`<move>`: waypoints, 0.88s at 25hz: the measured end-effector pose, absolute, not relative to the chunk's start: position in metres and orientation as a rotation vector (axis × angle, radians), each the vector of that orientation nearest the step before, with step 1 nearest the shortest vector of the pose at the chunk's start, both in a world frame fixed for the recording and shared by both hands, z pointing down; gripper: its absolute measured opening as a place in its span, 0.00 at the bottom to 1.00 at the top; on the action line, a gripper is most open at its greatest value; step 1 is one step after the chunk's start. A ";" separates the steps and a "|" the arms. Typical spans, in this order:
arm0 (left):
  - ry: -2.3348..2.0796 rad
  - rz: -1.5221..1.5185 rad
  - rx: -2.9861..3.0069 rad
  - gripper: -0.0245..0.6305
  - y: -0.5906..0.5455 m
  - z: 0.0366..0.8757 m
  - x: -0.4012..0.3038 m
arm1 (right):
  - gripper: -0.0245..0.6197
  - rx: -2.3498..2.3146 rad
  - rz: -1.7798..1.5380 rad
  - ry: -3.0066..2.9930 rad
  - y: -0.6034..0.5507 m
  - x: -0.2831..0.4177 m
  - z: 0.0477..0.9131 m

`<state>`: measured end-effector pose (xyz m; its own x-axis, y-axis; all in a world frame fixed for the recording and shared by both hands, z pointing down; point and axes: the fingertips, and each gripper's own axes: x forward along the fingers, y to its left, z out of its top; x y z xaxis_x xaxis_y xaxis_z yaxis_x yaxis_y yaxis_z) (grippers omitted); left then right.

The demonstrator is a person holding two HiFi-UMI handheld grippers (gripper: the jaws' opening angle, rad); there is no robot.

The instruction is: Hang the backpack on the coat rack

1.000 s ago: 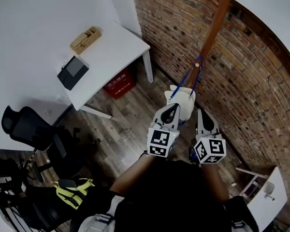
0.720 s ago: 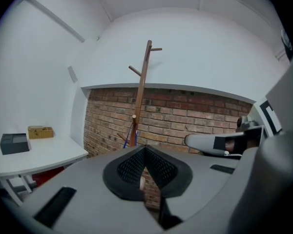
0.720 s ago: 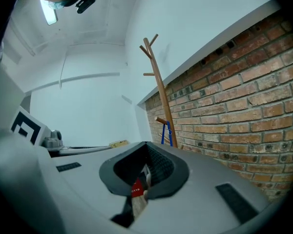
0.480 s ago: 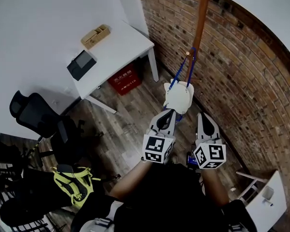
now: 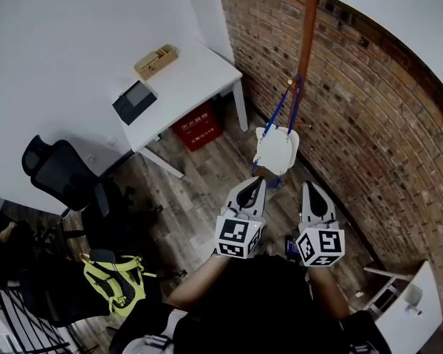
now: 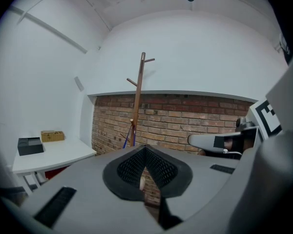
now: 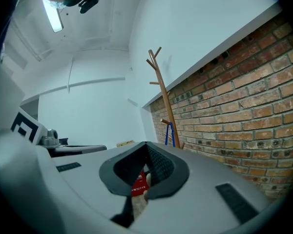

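Backpack (image 5: 275,152) hangs by blue straps (image 5: 284,105) from low peg on coat rack (image 5: 308,28), beside brick wall (image 5: 369,102), clear of floor. Change over last second: your left hand-held gripper (image 5: 256,183), then against bag's lower edge, now drawn back, gap showing between them. Your right hand-held gripper (image 5: 308,187) likewise apart from bag. Both pairs of jaws closed tip to tip, nothing held. Judgement: bag bears own weight; hanging looks complete, you need only withdraw.

Head view steeply down; both gripper views forward toward the shared coat rack (image 6: 137,96), seemingly far.
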<state>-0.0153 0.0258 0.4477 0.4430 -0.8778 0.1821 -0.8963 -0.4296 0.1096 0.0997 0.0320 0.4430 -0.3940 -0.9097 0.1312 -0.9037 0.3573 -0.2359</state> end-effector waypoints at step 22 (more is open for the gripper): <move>-1.448 0.104 2.548 0.05 0.040 0.446 -0.089 | 0.06 -1.822 -0.434 2.502 0.063 0.031 0.449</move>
<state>-0.0886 0.0399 0.4456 0.5151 -0.8413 0.1636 -0.8561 -0.4959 0.1454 0.0308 0.0630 0.4491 -0.3203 -0.9356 0.1488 -0.9310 0.2818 -0.2319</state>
